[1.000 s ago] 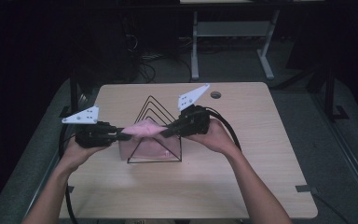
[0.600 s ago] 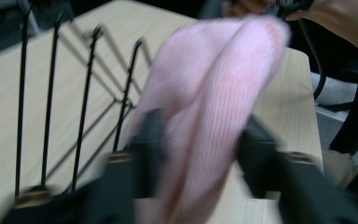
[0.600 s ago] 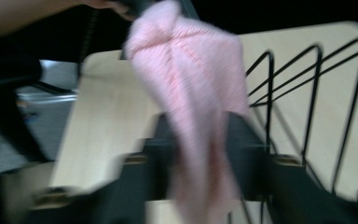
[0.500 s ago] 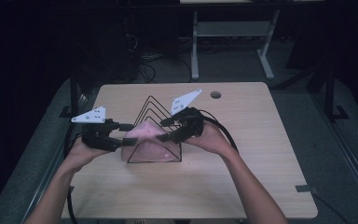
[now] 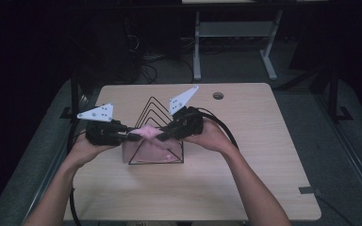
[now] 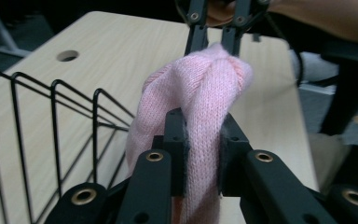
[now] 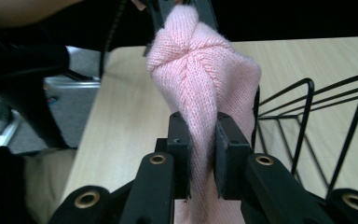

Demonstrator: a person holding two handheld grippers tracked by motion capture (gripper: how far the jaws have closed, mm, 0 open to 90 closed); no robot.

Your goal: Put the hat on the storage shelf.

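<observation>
Where the two grippers meet: over the front of the wire rack (image 5: 156, 127), near the middle of the wooden table (image 5: 245, 165).
Pink knit cloth (image 5: 147, 133): stretched between both grippers, its lower part hanging down, seemingly inside the rack's frame, though the high view is too dim to be sure.
Left gripper (image 6: 199, 154): jaws narrow, pinching a fold of the cloth.
Right gripper (image 7: 200, 154): jaws narrow, clamped on the other bunched end.
Around: black wire loops just beside the cloth; a round hole (image 5: 218, 95) in the tabletop well apart.
In the way: the rack's wires crowd close to both grippers.
</observation>
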